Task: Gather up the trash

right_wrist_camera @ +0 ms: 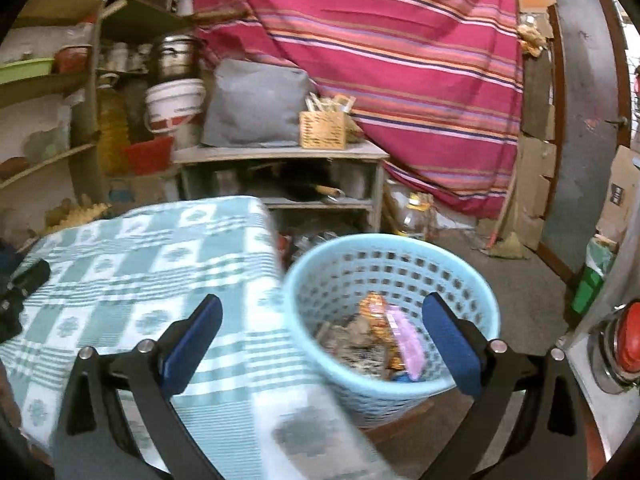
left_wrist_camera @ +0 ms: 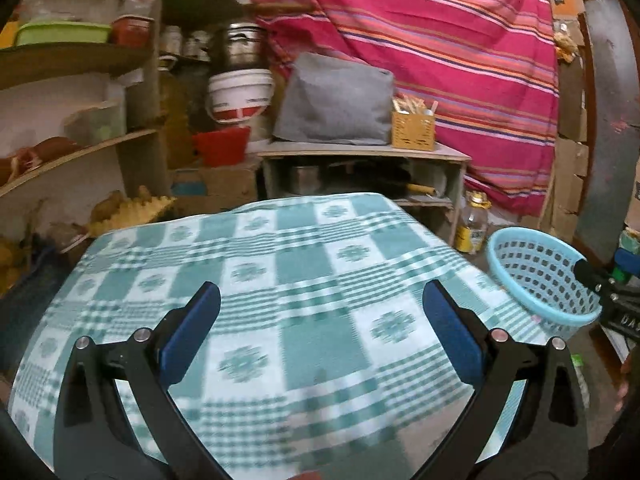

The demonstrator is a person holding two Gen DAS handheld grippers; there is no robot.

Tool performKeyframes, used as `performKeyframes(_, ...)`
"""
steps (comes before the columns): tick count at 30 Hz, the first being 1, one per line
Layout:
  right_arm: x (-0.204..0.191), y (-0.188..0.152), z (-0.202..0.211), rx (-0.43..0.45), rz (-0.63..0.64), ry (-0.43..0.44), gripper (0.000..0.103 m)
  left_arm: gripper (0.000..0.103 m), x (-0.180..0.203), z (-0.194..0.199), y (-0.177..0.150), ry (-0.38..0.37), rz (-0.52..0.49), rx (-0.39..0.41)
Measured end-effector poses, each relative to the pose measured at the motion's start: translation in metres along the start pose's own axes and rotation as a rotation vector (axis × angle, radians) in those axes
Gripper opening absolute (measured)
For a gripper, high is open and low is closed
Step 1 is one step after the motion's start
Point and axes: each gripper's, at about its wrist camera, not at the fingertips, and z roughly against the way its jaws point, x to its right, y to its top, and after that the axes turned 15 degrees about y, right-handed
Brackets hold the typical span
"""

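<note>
A light blue perforated basket (right_wrist_camera: pixel 394 280) stands to the right of the table with the green checked cloth (right_wrist_camera: pixel 132 256). It holds wrappers: an orange one (right_wrist_camera: pixel 376 316), a pink one (right_wrist_camera: pixel 406 340) and greyish scraps. My right gripper (right_wrist_camera: pixel 322 340) is open and empty, above the table's right edge and the basket's near rim. My left gripper (left_wrist_camera: pixel 320 328) is open and empty over the cloth (left_wrist_camera: pixel 280 264). The basket (left_wrist_camera: pixel 540 276) shows at the right in the left wrist view, with the right gripper's tip (left_wrist_camera: pixel 592 276) at its rim. No trash shows on the cloth.
A low shelf unit (left_wrist_camera: pixel 360 156) with a grey cushion (left_wrist_camera: pixel 336 100) and a woven box (left_wrist_camera: pixel 412 130) stands behind the table. Wooden shelves (left_wrist_camera: pixel 80 148) fill the left. A striped red cloth (left_wrist_camera: pixel 440 60) hangs behind. A bottle (left_wrist_camera: pixel 474 224) stands on the floor.
</note>
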Motion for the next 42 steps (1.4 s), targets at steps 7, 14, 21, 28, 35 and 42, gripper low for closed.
performKeyframes(7, -0.060, -0.018, 0.000, -0.027, 0.079, 0.129, 0.098, 0.098, -0.053, 0.012, -0.028, 0.105, 0.038, -0.005)
performKeyframes(14, -0.104, -0.035, -0.004, -0.031, 0.088, 0.223, 0.098, 0.098, -0.096, 0.021, -0.049, 0.178, 0.057, -0.005)
performKeyframes(21, -0.139, -0.045, -0.020, -0.022, 0.133, 0.218, 0.098, 0.098, -0.113, 0.012, -0.065, 0.214, 0.043, -0.024)
performKeyframes(28, -0.158, -0.057, -0.042, -0.046, 0.131, 0.208, 0.098, 0.098, -0.121, -0.004, -0.070, 0.231, 0.022, -0.036)
performKeyframes(35, -0.163, -0.062, -0.054, -0.061, 0.137, 0.207, 0.098, 0.098, -0.131, -0.019, -0.071, 0.210, 0.060, -0.078)
performKeyframes(42, -0.165, -0.065, -0.061, -0.080, 0.144, 0.185, 0.098, 0.098, -0.128, -0.022, -0.072, 0.205, 0.046, -0.077)
